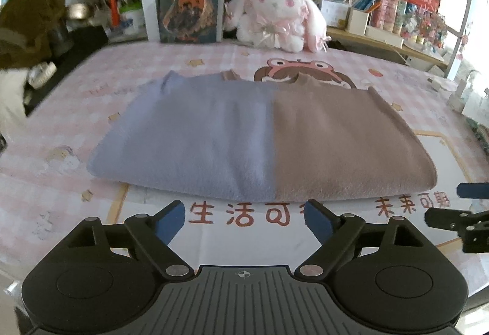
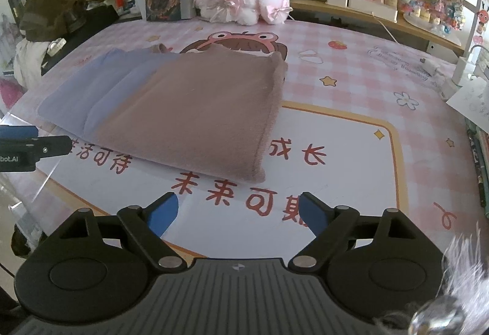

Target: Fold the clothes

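Both jaws gape empty: left gripper [image 1: 244, 220] and right gripper [image 2: 238, 212] hover just short of the folded lilac-and-brown sweater [image 1: 259, 136] on the pink desk mat [image 2: 351, 151]. Grabbing one layer could unravel the fold.

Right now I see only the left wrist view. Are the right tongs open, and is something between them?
Observer: The right tongs are open. Nothing is between them; only the printed mat shows there.
Operator: Is the brown side of the sweater touching them?
Observer: No. The near right corner of the sweater lies beyond the tips, with bare mat between.
Operator: Is anything else close to that hand?
Observer: Yes, a white fringe shows at the lower right edge of the right wrist view, beside the body of the tongs.
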The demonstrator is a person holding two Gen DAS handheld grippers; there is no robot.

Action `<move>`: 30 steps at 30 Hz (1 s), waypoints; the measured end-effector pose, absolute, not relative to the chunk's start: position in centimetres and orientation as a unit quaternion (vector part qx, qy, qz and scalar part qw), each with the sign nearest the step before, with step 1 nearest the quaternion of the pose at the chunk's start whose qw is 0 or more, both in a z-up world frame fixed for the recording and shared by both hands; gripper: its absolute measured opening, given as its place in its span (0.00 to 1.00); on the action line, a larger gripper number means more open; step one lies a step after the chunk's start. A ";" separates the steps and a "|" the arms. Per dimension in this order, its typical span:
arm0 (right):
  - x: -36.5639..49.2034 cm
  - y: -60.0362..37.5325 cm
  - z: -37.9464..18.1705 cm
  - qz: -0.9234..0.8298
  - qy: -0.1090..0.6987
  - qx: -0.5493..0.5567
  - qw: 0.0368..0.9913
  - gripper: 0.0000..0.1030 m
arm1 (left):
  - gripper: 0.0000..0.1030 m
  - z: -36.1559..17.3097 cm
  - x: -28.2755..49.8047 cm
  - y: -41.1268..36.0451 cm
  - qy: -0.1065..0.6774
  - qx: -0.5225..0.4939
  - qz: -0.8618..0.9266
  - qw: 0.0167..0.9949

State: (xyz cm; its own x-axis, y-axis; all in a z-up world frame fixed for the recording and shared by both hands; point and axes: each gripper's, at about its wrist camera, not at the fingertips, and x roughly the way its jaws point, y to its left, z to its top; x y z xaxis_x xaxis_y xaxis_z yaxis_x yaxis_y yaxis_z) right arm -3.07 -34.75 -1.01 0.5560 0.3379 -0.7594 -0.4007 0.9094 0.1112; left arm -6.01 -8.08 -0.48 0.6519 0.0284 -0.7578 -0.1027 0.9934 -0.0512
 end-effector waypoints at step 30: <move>3.0 -34.5 0.2 0.069 0.425 0.073 0.900 0.55 | 0.50 -7.4 -2.8 10.0 0.319 -0.605 0.117 0.720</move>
